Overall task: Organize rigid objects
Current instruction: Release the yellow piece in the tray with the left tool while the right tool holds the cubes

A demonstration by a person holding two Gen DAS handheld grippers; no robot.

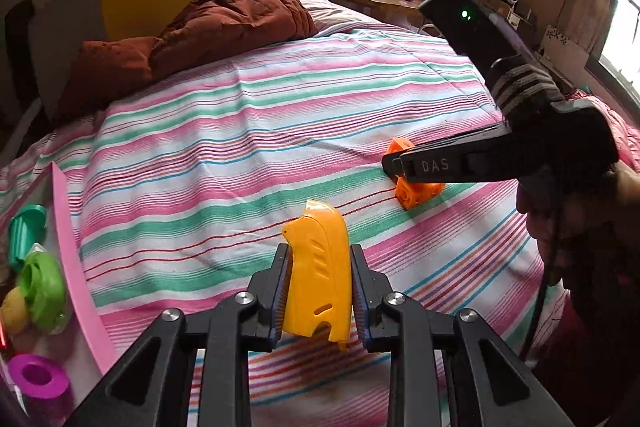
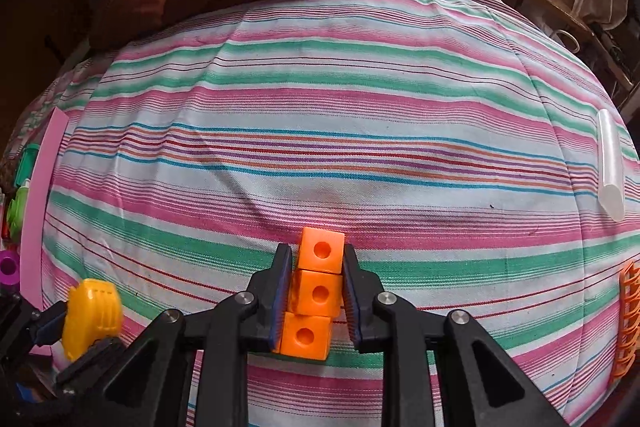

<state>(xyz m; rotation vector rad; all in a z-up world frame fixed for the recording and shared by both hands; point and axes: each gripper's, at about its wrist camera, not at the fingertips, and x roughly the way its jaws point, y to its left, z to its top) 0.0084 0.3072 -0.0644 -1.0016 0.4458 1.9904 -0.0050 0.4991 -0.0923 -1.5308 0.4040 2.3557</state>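
Note:
A curved yellow plastic shell [image 1: 318, 267] stands upright between the pads of my left gripper [image 1: 318, 253], which is shut on it just above the striped bedsheet [image 1: 240, 147]. To the right, my right gripper [image 1: 394, 165] is shut on an orange piece [image 1: 418, 193] resting on the sheet. In the right wrist view that orange piece [image 2: 320, 293] is a row of three cubes with round holes, clamped at its middle by the right gripper [image 2: 318, 253]. The yellow shell [image 2: 94, 315] shows at the lower left, held in the left gripper's fingers [image 2: 48, 319].
A pink-rimmed tray [image 1: 66, 227] at the bed's left edge holds green pieces [image 1: 42, 291] and a purple ring [image 1: 38, 375]. A clear tube [image 2: 610, 163] and an orange lattice piece [image 2: 626, 319] lie at the right. A brown quilt [image 1: 224, 11] is bunched at the far end.

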